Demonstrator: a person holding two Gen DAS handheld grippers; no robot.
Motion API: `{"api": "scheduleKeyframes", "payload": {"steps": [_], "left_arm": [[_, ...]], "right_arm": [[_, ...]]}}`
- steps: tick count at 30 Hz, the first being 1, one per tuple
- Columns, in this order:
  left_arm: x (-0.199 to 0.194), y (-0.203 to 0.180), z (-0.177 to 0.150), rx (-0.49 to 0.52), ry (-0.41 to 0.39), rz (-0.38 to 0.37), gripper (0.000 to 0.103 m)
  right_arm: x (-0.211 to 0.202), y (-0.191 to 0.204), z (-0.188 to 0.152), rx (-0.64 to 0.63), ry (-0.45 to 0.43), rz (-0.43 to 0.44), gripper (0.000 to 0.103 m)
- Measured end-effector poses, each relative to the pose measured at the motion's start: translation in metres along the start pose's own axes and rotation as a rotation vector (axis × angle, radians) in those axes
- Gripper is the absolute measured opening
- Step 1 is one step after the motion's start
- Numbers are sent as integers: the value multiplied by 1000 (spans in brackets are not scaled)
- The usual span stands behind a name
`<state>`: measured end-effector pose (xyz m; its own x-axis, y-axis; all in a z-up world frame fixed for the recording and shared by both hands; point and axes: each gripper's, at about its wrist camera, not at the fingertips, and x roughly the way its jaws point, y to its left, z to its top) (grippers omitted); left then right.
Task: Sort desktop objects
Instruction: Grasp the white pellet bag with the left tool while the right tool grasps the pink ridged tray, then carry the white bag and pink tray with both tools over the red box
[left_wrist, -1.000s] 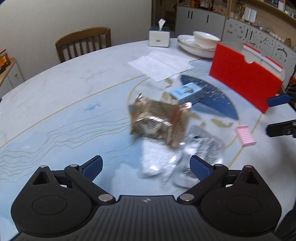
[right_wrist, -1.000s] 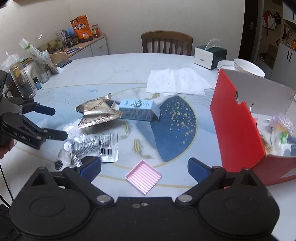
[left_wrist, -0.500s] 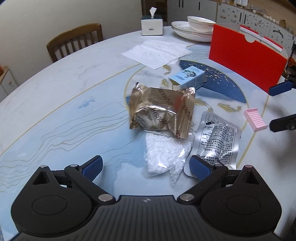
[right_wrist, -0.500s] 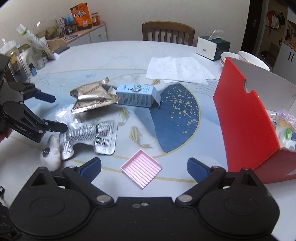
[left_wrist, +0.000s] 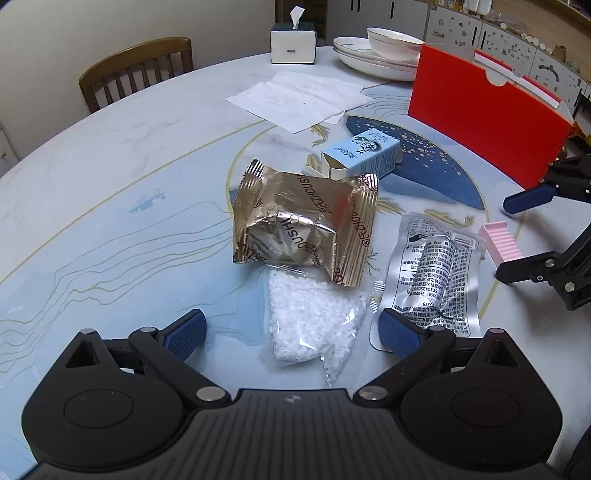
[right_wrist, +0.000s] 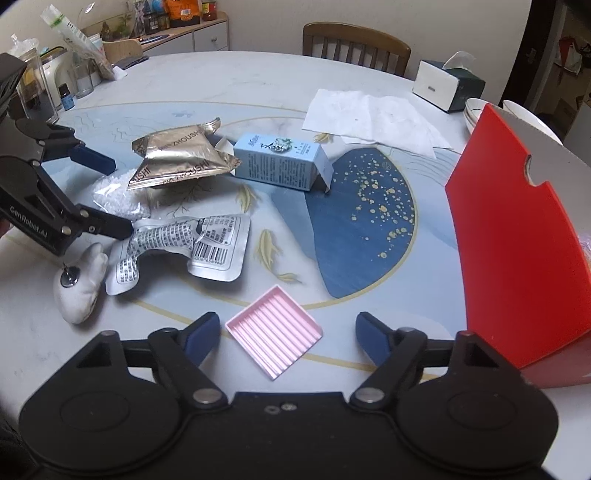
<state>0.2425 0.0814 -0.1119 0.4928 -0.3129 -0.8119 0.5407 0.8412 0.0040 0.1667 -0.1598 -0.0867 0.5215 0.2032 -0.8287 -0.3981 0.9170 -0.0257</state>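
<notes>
right gripper hangs over the near edge of the bench, jaws apart and just been closing, with the pink tray between them; the pads are beside the tray's corners and not pressing on it. judgement: the step in hand is the pick of this tray. to do it well, square the pads to two opposite walls rather than the corners, which would let the tray spin out, then lower until the fingertips meet the bench top before closing. the tray looks light and thin-walled, so a gentle close should do.

left gripper is also apart and holds nothing; the clear bag of white pellets lies between its jaws, and the silver pouch touches its right pad. keep it still so it drags neither across.

further in, toward the bench centre, the gold packet overlaps the pellet bag, and the blue carton lies just behind it.

at the right edge the red box stands open, already holding items; judged the likely destination. lift the tray clear of its front wall.
</notes>
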Motion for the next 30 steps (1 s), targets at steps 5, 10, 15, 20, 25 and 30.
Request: {"api": "scheduleKeyframes", "payload": {"steps": [5,10,15,20,25,30], "left_arm": [[-2,-2,-1,8,-9,-1,95],[-5,-4,0,14,-16,-10,83],[-9,-5,0,6,-24,-14,64],[-14,-6,-1,-10,-29,-9,48],[-19,-2,-5,-71,-34,-16,39],[-25,2,-12,-123,-42,-26,35]], "right_arm": [[1,-1,0,7,-4,28,74],[1,0,1,2,-7,48,71],[-1,2,2,-13,-10,61,62],[-4,2,0,-16,-5,68,56],[-9,0,-3,13,8,76,55],[-15,0,-7,26,6,65,55]]}}
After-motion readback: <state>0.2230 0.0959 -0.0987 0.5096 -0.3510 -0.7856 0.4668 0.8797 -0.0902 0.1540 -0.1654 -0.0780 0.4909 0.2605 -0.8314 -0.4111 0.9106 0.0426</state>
